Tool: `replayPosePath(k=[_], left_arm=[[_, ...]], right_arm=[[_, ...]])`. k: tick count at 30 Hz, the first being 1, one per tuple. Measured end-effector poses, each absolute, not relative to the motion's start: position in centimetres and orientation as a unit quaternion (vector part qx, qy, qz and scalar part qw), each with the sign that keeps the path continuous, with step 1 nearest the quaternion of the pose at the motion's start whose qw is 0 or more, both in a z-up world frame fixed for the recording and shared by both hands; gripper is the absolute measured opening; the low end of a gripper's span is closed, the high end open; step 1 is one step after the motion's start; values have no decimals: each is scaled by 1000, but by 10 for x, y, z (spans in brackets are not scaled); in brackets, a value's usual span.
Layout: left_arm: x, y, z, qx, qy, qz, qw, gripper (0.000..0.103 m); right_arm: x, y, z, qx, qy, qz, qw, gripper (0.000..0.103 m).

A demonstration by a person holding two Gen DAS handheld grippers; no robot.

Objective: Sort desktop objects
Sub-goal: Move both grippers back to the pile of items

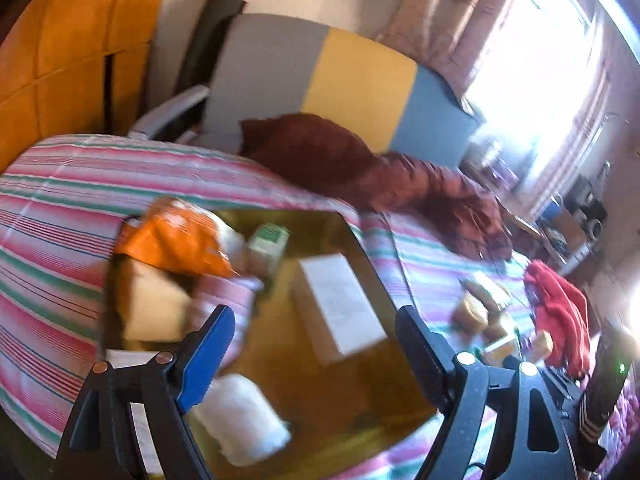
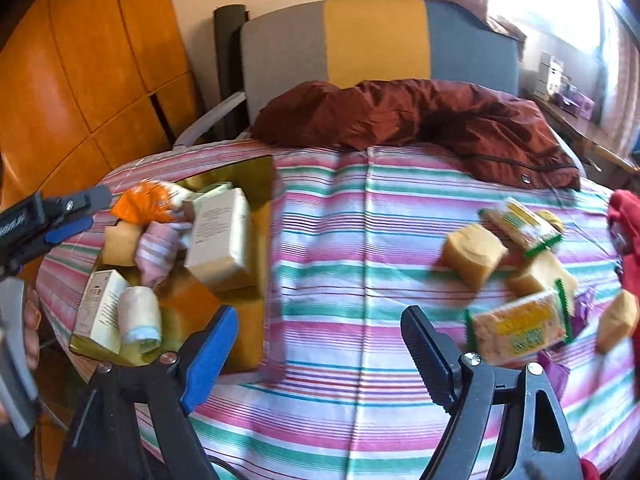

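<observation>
A gold tray (image 1: 352,392) (image 2: 256,176) lies on the left of the striped cloth. In it are a white box (image 1: 340,304) (image 2: 220,236), an orange packet (image 1: 176,236) (image 2: 148,200), a striped cloth roll (image 2: 156,252), a white roll (image 1: 244,416) (image 2: 140,316) and a small box (image 2: 100,304). My left gripper (image 1: 316,348) is open and empty above the tray; it also shows at the left edge of the right wrist view (image 2: 80,212). My right gripper (image 2: 320,348) is open and empty over the cloth. Yellow sponges (image 2: 472,252) and green-edged packets (image 2: 520,328) lie scattered on the right.
A maroon jacket (image 2: 420,116) lies at the far side of the striped tablecloth (image 2: 360,240). A red garment (image 2: 624,216) sits at the right edge. A grey and yellow chair back (image 2: 376,40) stands behind the table, an orange cabinet (image 2: 80,80) to the left.
</observation>
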State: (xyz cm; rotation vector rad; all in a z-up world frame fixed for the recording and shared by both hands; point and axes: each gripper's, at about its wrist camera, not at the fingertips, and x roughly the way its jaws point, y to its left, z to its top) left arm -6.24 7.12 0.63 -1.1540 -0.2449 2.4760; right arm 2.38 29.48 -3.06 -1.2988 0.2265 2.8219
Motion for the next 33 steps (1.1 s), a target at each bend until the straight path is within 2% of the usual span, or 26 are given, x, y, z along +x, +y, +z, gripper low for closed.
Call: replayPosePath(k=[9,20,22,24,28,30,33], left_arm=[[-43,128,-3,-430,-30,864,259,84],[-26,174,-7,-439,14,842,312,84],[-24,182,-8,-439,22,839,320,84],[-22,188,-9,-439,32,835,329,84],[-17,204,-12,-441,50,826,347,84],[-14,215,-14,-441,64,820,359,84],[-10,227,-16,-438,85,814,371,84]], right_arm=[[50,345,-43,-430,106,894,66,86],[95,454,-38,-428,171,870,176,86],[100,470,-39,-436,166,864,189,81],[102,481,-43,-454,153,859,180,75],[102,488,-58,-497,121,847,145,73],[99,492,-70,-510,130,839,139,74],[94,494,-85,-522,166,828,121,82]])
